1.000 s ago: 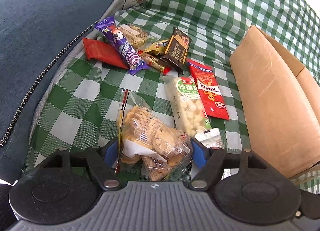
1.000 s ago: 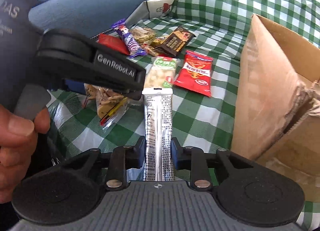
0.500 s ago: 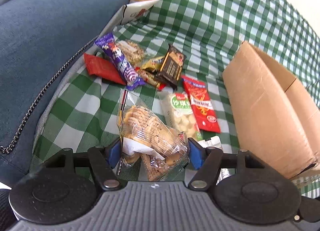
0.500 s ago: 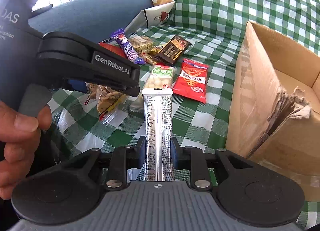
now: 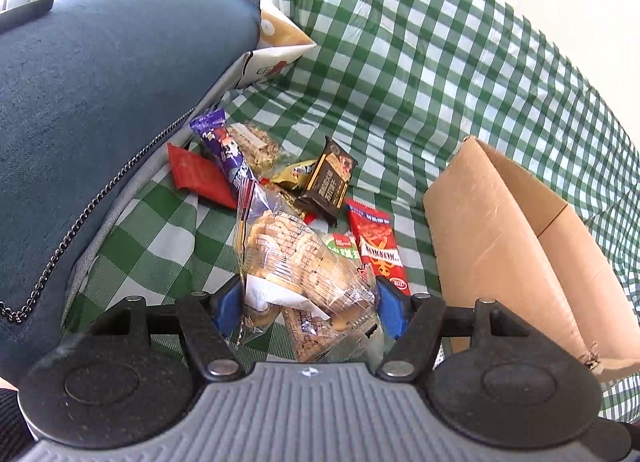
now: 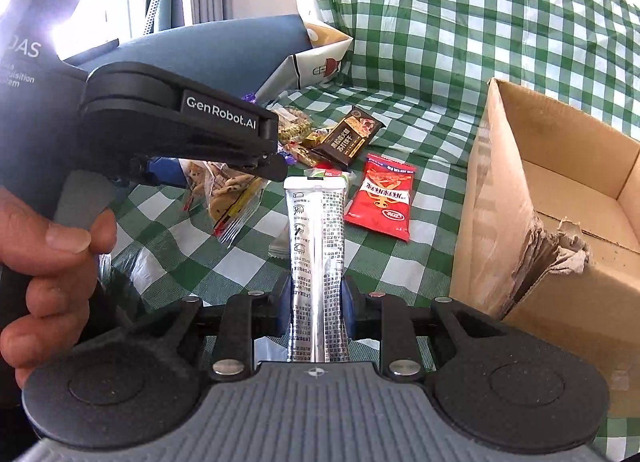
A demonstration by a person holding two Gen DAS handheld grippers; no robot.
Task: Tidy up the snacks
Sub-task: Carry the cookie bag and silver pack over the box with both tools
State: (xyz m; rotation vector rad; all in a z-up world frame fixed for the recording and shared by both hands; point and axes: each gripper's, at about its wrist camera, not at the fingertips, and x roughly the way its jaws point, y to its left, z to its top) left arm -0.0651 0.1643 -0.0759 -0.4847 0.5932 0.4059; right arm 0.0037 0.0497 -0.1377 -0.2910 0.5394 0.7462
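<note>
My left gripper (image 5: 310,306) is shut on a clear bag of biscuits (image 5: 296,258) and holds it above the checked cloth; the bag also shows in the right wrist view (image 6: 228,189) under the left gripper's body (image 6: 180,133). My right gripper (image 6: 316,302) is shut on a silver foil stick pack (image 6: 316,262), held upright. On the cloth lie a red snack pack (image 5: 378,248) (image 6: 382,197), a dark brown bar (image 5: 330,181) (image 6: 350,137), a purple wrapper (image 5: 224,149) and a red packet (image 5: 200,173). An open cardboard box (image 5: 520,246) (image 6: 560,201) stands on the right.
A blue cushion (image 5: 100,109) fills the left side. A white printed paper bag (image 5: 276,45) stands at the back. The green checked cloth (image 5: 400,61) covers the seat and back. A green and white snack pack (image 5: 344,244) lies partly behind the biscuit bag.
Both grippers have lifted and pulled back with their packs. The biscuit bag has left the cloth, and the snack pile now looks farther away.
</note>
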